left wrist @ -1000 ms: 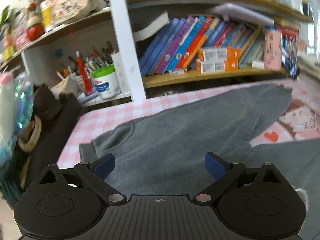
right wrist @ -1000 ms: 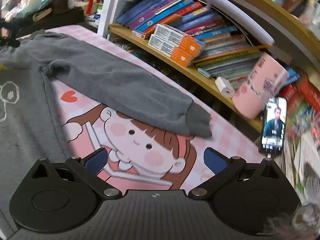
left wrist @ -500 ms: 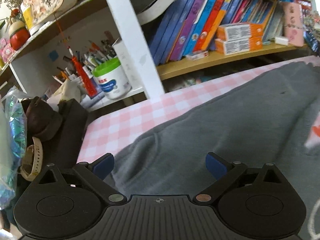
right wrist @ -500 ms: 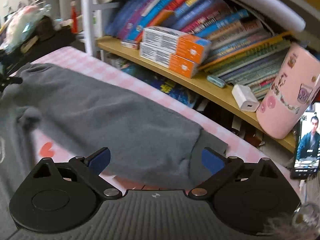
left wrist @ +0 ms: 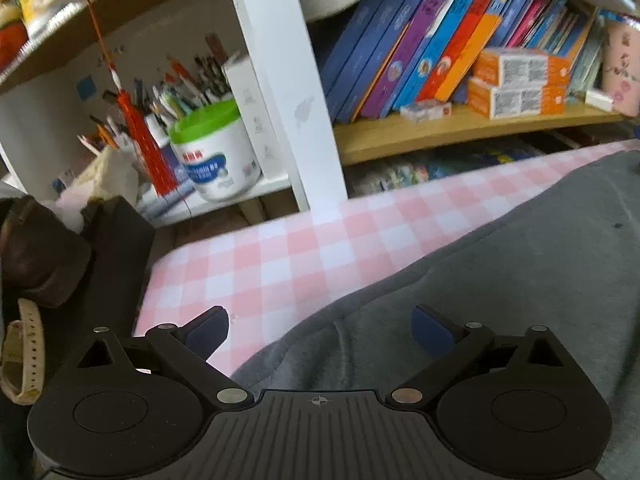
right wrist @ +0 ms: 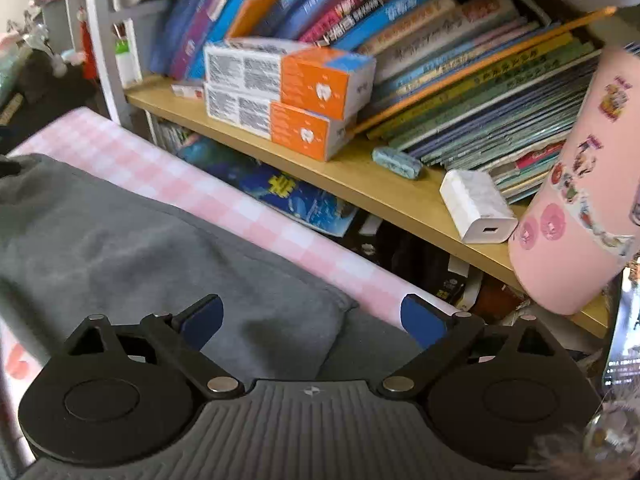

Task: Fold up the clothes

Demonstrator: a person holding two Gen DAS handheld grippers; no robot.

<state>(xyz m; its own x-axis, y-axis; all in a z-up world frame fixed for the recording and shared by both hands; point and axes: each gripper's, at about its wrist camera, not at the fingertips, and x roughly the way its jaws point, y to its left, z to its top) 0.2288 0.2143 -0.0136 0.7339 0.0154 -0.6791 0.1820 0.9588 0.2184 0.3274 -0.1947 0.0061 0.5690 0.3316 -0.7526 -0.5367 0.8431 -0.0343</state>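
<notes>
A grey sweatshirt lies flat on a pink checked table cover. My left gripper is open, low over the garment's edge near the table's left end. In the right wrist view the grey sleeve ends in a ribbed cuff. My right gripper is open and straddles that cuff, close above it. Neither gripper holds cloth.
A bookshelf with books and orange boxes stands right behind the table. A green-lidded tub with pens, a white charger and a pink cup sit on shelves. Dark bags lie past the table's left edge.
Both grippers have moved forward and lower toward the garment: the left to its edge at the table's left end, the right up to the sleeve cuff. Both stay open.
</notes>
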